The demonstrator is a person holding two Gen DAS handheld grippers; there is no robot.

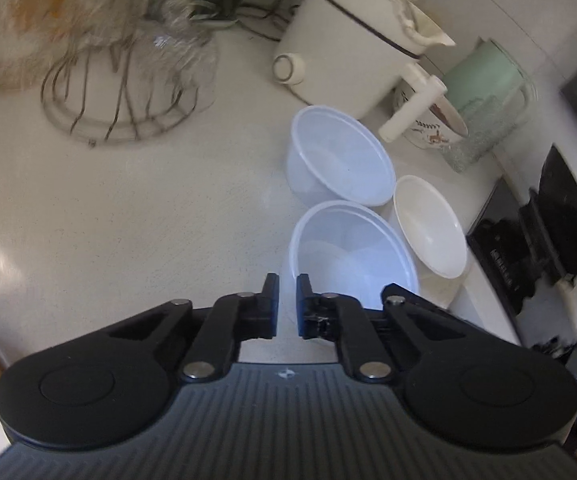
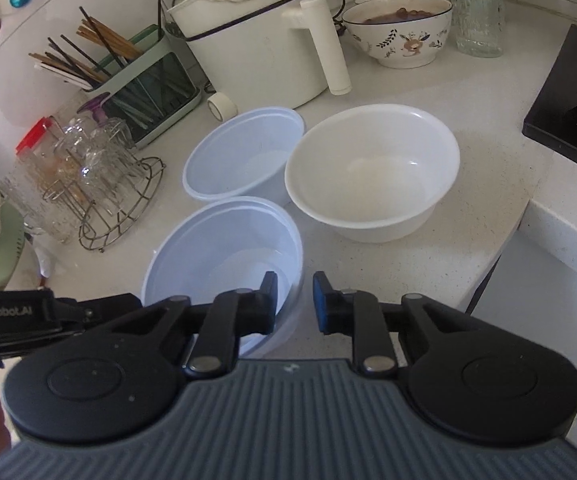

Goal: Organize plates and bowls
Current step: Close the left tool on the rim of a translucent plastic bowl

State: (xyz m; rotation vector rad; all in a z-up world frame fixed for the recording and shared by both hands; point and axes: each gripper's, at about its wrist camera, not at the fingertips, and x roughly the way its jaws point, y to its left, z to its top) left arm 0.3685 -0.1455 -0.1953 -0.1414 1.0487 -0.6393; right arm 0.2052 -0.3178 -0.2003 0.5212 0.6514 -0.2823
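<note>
Your near translucent bowl (image 2: 224, 256) sits low and centre in the right wrist view, touching the far translucent bowl (image 2: 244, 152) above it and just beside the white bowl (image 2: 372, 172) to the right. Your left gripper (image 1: 287, 300) is clamped on the near bowl's rim; your right gripper (image 2: 295, 300) pinches the same bowl's rim. All 3 rest on the counter (image 2: 488, 184), below the white cooker (image 2: 256, 40).
</note>
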